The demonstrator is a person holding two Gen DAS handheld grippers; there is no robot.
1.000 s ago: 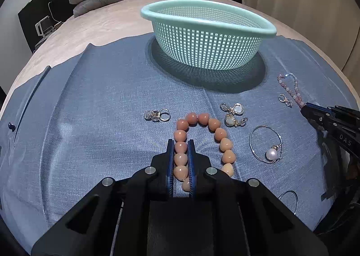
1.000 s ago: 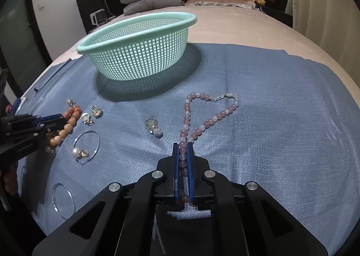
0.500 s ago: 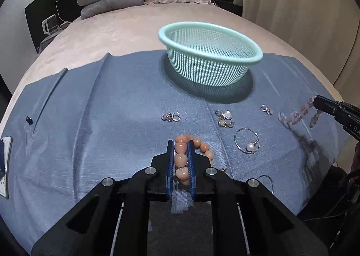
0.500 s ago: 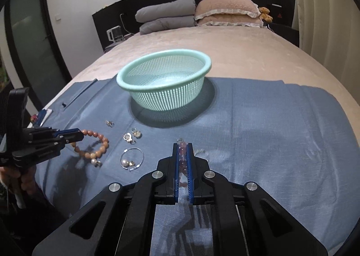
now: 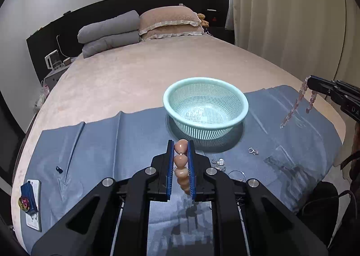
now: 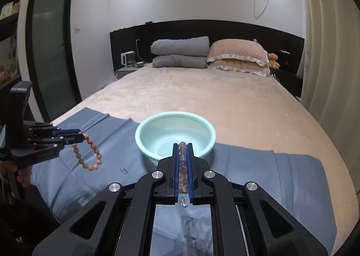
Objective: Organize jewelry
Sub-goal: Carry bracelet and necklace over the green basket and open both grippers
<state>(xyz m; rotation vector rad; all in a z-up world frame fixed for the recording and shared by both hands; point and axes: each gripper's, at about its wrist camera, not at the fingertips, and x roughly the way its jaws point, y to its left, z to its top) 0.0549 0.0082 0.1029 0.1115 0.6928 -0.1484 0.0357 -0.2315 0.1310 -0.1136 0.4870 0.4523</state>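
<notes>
Two strings of beads now hang in the air, where a second ago both lay flat on the blue cloth (image 5: 94, 143). Nearest, the left hand-held gripper (image 5: 181, 147) pinches the peach bead bracelet (image 6: 88, 154) between its blue pads, its loop dangling clear of the cloth; the right hand-held gripper (image 6: 182, 147) is pressed onto the pink bead necklace (image 5: 294, 105), whose two ends trail down freely. Below and slightly farther, small earrings (image 5: 219, 162) and a hoop (image 5: 236, 174) remain on the cloth, so the sorting is only partly done. Beyond them the mint basket (image 5: 205, 81) sits empty, just ahead of both grippers. Lifting has apparently finished, and carrying over the rim to release seems the next step; the long necklace may snag the rim.
</notes>
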